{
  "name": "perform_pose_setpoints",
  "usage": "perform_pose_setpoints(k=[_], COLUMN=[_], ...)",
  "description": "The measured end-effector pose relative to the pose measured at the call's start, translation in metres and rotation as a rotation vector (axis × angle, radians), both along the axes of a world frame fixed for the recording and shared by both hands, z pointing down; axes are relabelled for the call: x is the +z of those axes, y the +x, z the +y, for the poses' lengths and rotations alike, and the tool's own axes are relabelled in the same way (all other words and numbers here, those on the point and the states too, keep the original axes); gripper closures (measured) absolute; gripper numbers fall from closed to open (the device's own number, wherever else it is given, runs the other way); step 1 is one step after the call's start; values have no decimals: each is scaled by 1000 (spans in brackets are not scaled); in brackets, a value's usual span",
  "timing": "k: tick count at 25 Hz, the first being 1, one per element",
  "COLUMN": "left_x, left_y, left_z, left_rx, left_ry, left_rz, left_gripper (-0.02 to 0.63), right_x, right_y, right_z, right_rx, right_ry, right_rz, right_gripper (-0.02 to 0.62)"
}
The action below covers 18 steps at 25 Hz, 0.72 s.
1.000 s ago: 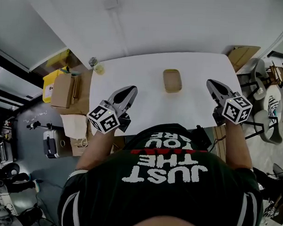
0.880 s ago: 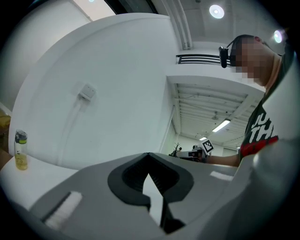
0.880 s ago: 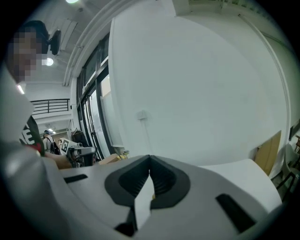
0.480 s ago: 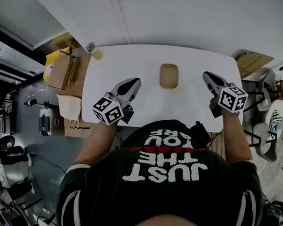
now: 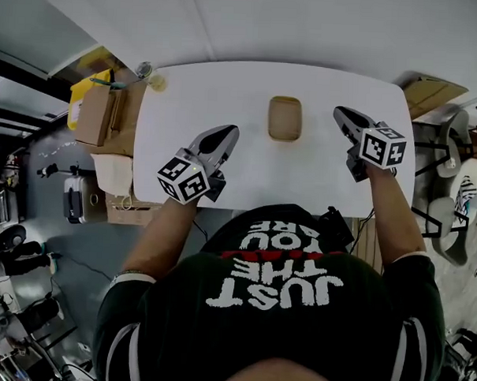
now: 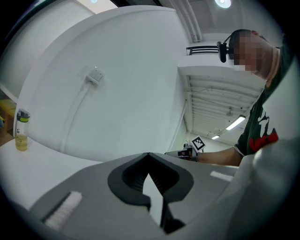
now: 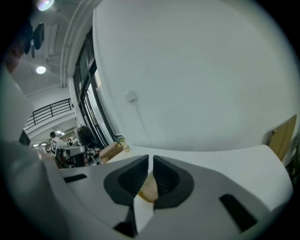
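A small tan dish lies on the white table, toward the back middle. My left gripper hovers over the table's front left, its jaws shut with nothing in them. My right gripper is to the right of the dish and points at it. Its jaws stand a narrow slit apart, and the tan dish shows through the slit, farther off. Neither gripper touches the dish.
A small bottle of yellow liquid stands at the table's back left corner. Cardboard boxes are stacked off the left edge. A cardboard sheet and chairs stand to the right. A white wall runs behind the table.
My right gripper has swung left to face the dish, and its jaws have parted by a slit. The left gripper has stayed shut and barely moved.
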<state>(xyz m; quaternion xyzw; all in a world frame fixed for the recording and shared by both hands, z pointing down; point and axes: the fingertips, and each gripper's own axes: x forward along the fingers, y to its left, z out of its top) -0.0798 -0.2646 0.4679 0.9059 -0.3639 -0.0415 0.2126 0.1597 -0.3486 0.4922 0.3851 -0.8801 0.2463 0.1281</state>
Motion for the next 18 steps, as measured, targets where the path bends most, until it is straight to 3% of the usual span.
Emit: perform_pose_setpoints(k=[8, 11, 18], left_x=[36, 49, 82], left_y=[-10, -10, -3], left_z=[-14, -16, -15], left_rx=[-12, -12, 10], left_ry=[-67, -90, -135], left_rz=[-3, -5, -1], left_gripper=[600, 600, 600], right_x=[85, 114, 166], right_y=[-2, -3, -8], right_z=[-19, -22, -20], right_rx=[12, 11, 43], right_ry=[-151, -211, -360], right_rz=[37, 17, -71], right_gripper=[567, 518, 480])
